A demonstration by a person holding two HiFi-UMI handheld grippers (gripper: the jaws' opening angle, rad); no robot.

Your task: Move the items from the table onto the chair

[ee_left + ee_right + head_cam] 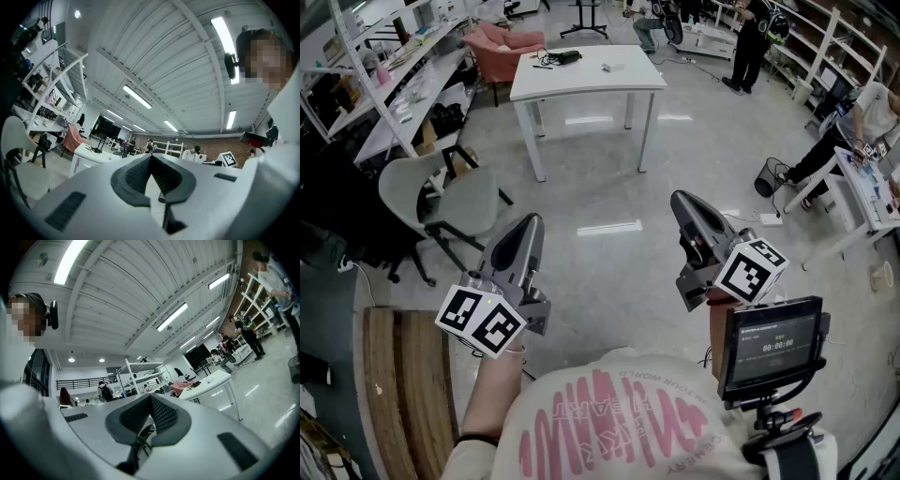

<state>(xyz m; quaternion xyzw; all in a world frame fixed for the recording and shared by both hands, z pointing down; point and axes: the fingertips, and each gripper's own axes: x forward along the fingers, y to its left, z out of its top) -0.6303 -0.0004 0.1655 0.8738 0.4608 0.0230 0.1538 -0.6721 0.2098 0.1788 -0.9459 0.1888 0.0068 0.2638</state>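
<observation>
Small dark items (pixel 558 58) lie on the white table (pixel 591 82).

shirt (pixel 609 412) with pink print, "your world" legible, rest unclear, screen (pixel 772 345) timer reading 00:00:00

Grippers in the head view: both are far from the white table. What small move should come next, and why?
Probably a step toward the table. The items lie on its top, out of reach across the floor. The left gripper and the right gripper are both shut and empty, so opening the jaws can wait until they are near.
</observation>
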